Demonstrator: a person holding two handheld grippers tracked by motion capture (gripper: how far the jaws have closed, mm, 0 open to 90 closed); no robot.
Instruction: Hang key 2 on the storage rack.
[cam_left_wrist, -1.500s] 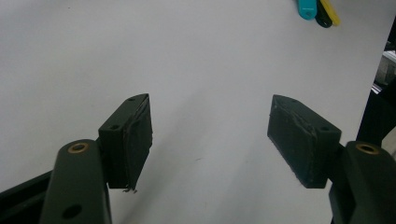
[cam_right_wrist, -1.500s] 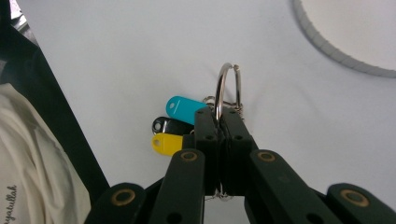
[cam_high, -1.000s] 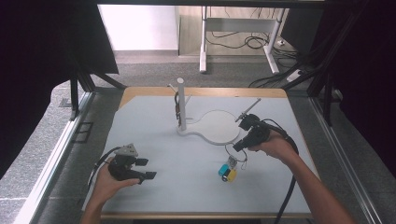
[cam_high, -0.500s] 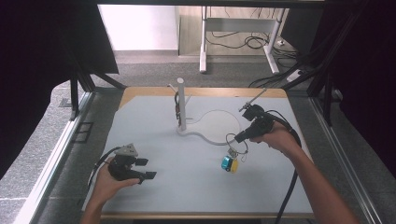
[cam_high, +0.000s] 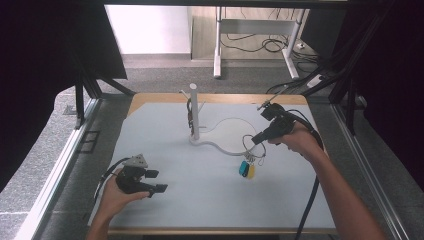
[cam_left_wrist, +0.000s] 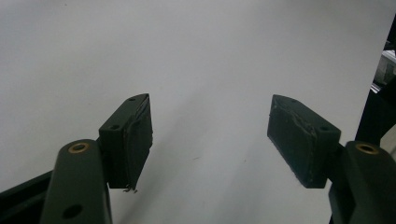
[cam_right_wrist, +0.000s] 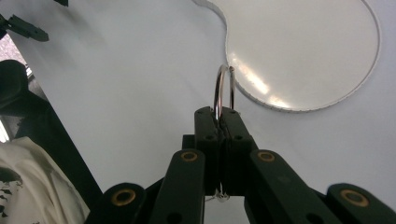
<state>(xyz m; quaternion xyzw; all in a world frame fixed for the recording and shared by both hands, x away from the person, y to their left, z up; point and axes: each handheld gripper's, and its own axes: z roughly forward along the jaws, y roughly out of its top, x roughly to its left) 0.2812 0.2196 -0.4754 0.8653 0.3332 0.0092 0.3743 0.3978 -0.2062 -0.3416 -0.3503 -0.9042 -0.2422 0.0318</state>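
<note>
The right gripper is pinching the key ring closed; its tags, dangling at six o'clock, risk snagging the stand. The left gripper is idling open.

Key ring bottom hidden between jaws (tags too)

Both grippers, left gripper and right gripper, are black (brass-coloured pivot screws, trailing black cables); forearms are bare.
</note>
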